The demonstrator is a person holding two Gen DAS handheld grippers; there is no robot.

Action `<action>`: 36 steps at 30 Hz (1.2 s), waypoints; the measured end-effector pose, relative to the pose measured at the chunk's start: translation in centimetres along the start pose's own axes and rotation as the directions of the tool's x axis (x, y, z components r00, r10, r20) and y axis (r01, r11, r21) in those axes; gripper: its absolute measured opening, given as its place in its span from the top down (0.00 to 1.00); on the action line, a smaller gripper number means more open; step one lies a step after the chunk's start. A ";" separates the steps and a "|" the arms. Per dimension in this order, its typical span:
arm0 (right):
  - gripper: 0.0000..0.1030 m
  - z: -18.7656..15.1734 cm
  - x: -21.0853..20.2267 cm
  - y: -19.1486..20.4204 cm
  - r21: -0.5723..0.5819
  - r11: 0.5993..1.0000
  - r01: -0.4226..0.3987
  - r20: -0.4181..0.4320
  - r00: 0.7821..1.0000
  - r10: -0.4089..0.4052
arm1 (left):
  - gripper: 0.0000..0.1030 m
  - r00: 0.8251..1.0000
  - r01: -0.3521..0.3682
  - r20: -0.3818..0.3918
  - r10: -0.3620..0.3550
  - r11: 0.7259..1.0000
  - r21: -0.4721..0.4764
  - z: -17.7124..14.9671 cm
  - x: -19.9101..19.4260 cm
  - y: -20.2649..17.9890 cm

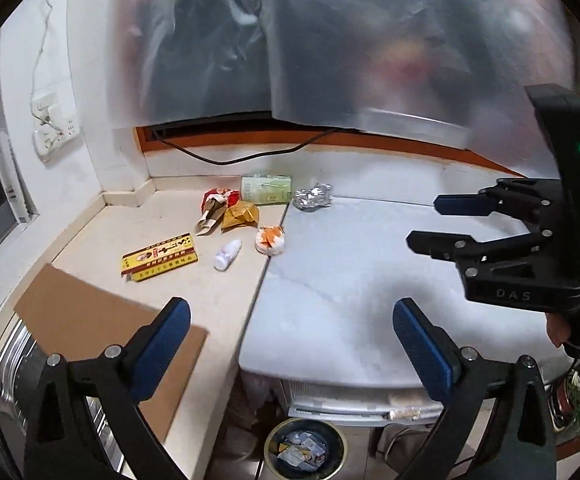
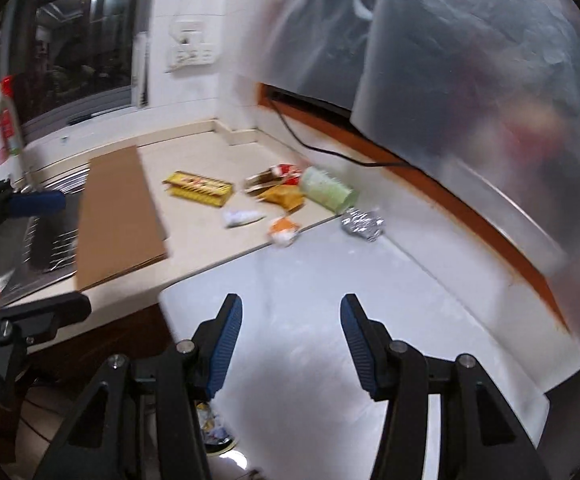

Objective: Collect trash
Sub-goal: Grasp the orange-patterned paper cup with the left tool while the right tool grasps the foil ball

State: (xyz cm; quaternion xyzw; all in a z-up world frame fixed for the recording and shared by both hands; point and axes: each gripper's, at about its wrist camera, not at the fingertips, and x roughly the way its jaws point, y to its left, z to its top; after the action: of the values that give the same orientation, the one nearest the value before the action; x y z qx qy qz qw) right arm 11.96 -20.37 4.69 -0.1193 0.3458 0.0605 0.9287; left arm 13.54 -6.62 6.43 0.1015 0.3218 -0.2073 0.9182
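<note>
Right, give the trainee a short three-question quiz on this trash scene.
1. True or false: the foil ball lies on the white surface, not the beige counter.
2. Which piece lies nearest the cardboard sheet? A) yellow box B) green packet C) foil ball
3. Fill in: the left gripper and right gripper both have their fingers ____.

Key: 1 true; 2 A; 3 open

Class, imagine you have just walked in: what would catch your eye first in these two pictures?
A scatter of litter lies at the back of the counter: a yellow box, a crumpled foil ball and a small white bottle. Below the counter's edge stands a bin already holding scraps. Both the left gripper and right gripper are open and hold nothing.
</note>
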 end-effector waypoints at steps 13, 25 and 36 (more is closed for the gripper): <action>0.50 5.9 14.7 -8.8 0.254 0.967 0.000 -0.090 0.996 0.024 | 0.14 0.985 0.038 -0.165 -0.056 0.993 -0.108 6.4 19.9 3.2; 0.50 5.7 25.6 -13.2 0.451 0.892 0.041 -0.116 0.993 0.013 | 0.23 0.957 0.006 -0.283 -0.060 0.982 -0.190 5.6 30.5 3.9; 0.44 4.8 28.6 -14.1 0.526 0.850 -0.015 -0.099 0.992 0.079 | 0.42 0.951 0.011 -0.301 -0.074 0.979 -0.206 4.6 32.7 3.7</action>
State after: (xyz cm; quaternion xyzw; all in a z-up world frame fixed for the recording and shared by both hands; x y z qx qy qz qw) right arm 39.27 -31.86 -7.99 0.1436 0.4059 -0.0203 0.9023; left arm 40.83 -15.09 -10.52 0.0319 0.4819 -0.1750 0.8580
